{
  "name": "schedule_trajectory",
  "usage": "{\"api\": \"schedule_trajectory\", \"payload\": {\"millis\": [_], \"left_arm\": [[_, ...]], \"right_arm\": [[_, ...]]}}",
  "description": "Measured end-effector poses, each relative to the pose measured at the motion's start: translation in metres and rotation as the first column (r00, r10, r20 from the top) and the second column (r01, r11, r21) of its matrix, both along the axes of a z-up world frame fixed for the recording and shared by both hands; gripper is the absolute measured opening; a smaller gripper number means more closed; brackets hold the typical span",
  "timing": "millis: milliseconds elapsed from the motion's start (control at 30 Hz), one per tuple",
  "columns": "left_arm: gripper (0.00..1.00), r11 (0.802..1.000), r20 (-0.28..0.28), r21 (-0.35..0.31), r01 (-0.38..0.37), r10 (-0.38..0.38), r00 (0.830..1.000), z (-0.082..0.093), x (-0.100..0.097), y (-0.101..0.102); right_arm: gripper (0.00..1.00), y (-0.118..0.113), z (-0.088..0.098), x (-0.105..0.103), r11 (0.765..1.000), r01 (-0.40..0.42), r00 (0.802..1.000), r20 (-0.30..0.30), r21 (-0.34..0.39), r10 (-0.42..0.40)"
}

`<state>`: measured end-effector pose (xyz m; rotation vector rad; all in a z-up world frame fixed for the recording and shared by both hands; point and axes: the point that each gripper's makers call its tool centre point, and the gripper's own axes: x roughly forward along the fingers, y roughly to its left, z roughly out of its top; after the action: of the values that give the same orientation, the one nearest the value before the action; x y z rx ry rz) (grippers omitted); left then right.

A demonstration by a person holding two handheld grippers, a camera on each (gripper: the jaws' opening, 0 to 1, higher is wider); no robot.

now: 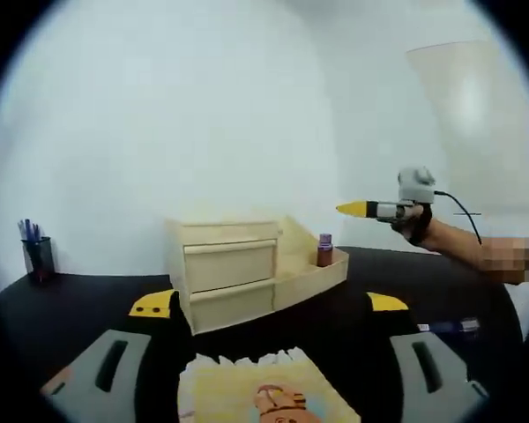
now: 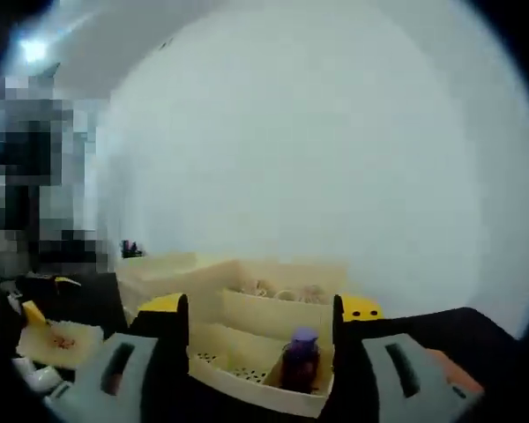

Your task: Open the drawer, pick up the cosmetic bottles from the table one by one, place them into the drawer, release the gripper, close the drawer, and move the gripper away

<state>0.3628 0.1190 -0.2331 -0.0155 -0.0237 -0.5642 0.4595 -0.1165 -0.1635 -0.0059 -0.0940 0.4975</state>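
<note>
1. We see one small bottle (image 2: 301, 357) standing in the open drawer (image 2: 247, 370).
2. Our right gripper (image 2: 263, 319) hangs above it, wide and empty.
3. Our left gripper (image 1: 269, 304) waits near, wide too.
4. Closing the drawer is left.

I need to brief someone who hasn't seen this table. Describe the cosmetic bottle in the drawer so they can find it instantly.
Start at the pale wooden drawer chest on the black table; its lowest drawer is pulled out to the side. Standing upright at the drawer's outer end is the small cosmetic bottle, also seen between the right gripper jaws. Its brown body and purple cap stand out against pale wood.
</note>
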Motion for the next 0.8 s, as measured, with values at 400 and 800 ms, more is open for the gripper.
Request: {"api": "schedule_trajectory", "payload": {"millis": [400, 800], "left_arm": [[0.71, 0.998, -0.024, -0.042, -0.037, 0.036, 0.999, 0.002, 0.000, 0.022], [0.75, 0.992, 0.005, -0.007, -0.122, 0.122, 0.992, 0.002, 0.002, 0.042]], "right_arm": [[0.54, 0.073, -0.039, -0.085, 0.939, -0.343, 0.921, -0.185, 0.032, 0.343], [0.43, 0.137, -0.108, -0.121, 0.854, -0.475, 0.661, -0.554, 0.212, 0.505]]}}
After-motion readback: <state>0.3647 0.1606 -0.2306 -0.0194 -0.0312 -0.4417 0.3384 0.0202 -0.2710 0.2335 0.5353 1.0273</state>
